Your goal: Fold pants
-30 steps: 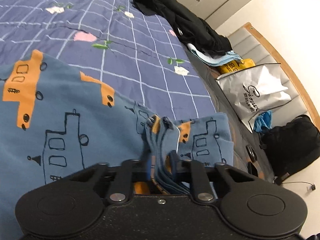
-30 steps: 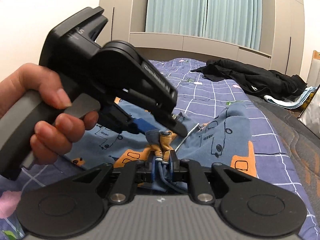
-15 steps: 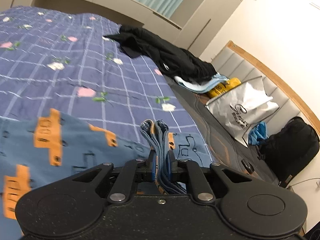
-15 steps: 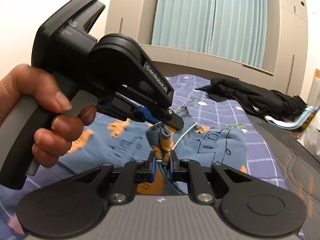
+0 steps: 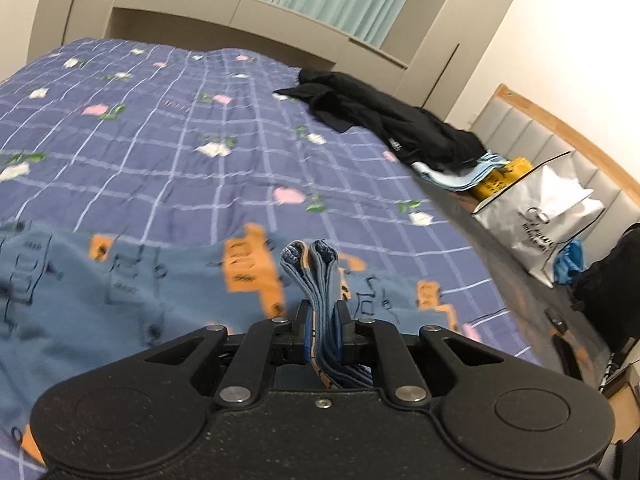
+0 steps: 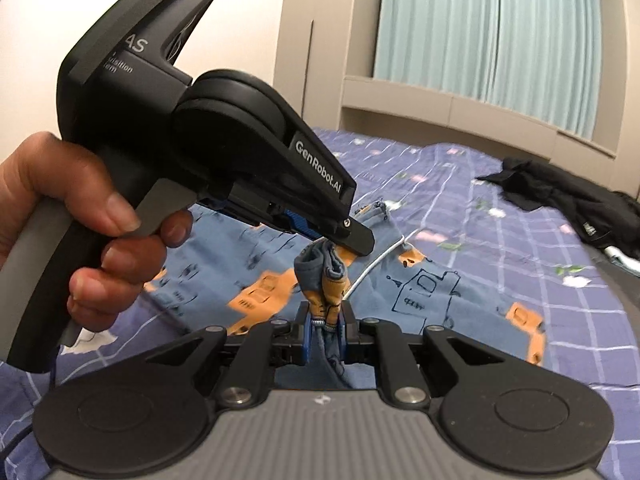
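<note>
Both grippers, left gripper (image 5: 323,330) and right gripper (image 6: 325,330), have fingers pinching bunched pants (image 6: 424,292) hem. Soft, light, floppy fabric; you should grip all layers at the edge.

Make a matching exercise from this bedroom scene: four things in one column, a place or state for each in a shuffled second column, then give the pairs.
Things
1. pants
2. black jacket
3. silver bag
4. left tongs

Places or states
A. standing against the padded headboard
B. heaped at the far right edge of the quilt
C. shut on a bunched fabric edge
D. blue with orange trucks, spread over the checked quilt

Pairs: 1-D, 2-B, 3-A, 4-C
</note>
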Tool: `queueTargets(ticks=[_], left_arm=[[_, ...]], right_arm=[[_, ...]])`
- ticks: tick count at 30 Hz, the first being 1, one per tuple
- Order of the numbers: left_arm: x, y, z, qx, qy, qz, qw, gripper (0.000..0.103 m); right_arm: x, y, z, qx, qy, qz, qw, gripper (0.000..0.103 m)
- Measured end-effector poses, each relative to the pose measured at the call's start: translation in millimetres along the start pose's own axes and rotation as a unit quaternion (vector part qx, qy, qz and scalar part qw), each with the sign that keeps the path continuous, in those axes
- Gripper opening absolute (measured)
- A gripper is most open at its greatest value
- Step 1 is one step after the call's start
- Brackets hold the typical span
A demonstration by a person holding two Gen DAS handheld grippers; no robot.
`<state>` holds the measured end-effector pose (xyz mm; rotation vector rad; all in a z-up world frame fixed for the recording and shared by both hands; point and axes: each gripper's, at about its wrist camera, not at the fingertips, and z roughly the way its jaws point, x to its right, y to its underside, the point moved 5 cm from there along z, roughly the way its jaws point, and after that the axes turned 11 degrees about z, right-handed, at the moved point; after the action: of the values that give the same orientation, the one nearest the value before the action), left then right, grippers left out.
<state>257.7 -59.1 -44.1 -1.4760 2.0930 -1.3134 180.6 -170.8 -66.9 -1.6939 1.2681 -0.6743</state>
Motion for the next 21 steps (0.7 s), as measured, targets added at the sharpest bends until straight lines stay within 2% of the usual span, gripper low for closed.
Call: queueTargets(ticks=[6, 9, 10, 11, 12, 13, 14, 15, 17, 21], left_arm=[[-14.7, 19.3, 15.2, -0.021, -0.007, -0.016, 0.9996, 0.011], [-17.6, 23.0, 19.3, -0.026, -0.010, -0.022, 0.9994, 0.014], [-18.5, 23.7, 19.6, -0.027, -0.010, -0.025, 0.9993, 0.015], [-18.9, 24.1, 19.3, -0.027, -0.012, -0.027, 0.9992, 0.019], [-20.0, 24.6, 18.5, -0.027, -0.016, -0.029, 0.9991, 0.022], [-20.9, 25.3, 17.2, -0.026, -0.024, -0.030, 0.9989, 0.032], [-21.6, 25.6, 15.4, -0.026, -0.030, -0.030, 0.9988, 0.043], [-22.2, 25.6, 13.4, -0.024, -0.035, -0.030, 0.9987, 0.049], [-20.5, 25.5, 7.7, -0.018, -0.049, -0.024, 0.9983, 0.067], [-5.5, 23.7, -2.8, 0.002, -0.063, 0.003, 0.9980, 0.086]], right_arm=[[-7.1, 15.0, 13.5, -0.031, -0.003, 0.004, 1.000, 0.016], [-6.3, 17.9, 10.7, -0.032, -0.008, 0.004, 0.999, 0.023], [-4.4, 18.3, 9.2, -0.032, -0.007, 0.003, 0.999, 0.029], [-2.3, 18.7, 6.8, -0.031, -0.006, 0.002, 1.000, 0.033], [1.3, 17.7, 4.8, -0.029, -0.005, 0.002, 1.000, 0.042], [5.0, 17.8, 0.3, -0.026, -0.002, 0.003, 1.000, 0.051], [10.7, 15.3, -2.5, -0.022, 0.001, 0.005, 1.000, 0.055], [17.5, 14.9, -8.1, -0.018, 0.007, 0.008, 1.000, 0.060], [35.5, 12.0, -16.7, -0.009, 0.026, 0.016, 1.000, 0.066], [92.6, -0.9, -21.9, -0.005, 0.074, 0.036, 0.997, 0.072]])
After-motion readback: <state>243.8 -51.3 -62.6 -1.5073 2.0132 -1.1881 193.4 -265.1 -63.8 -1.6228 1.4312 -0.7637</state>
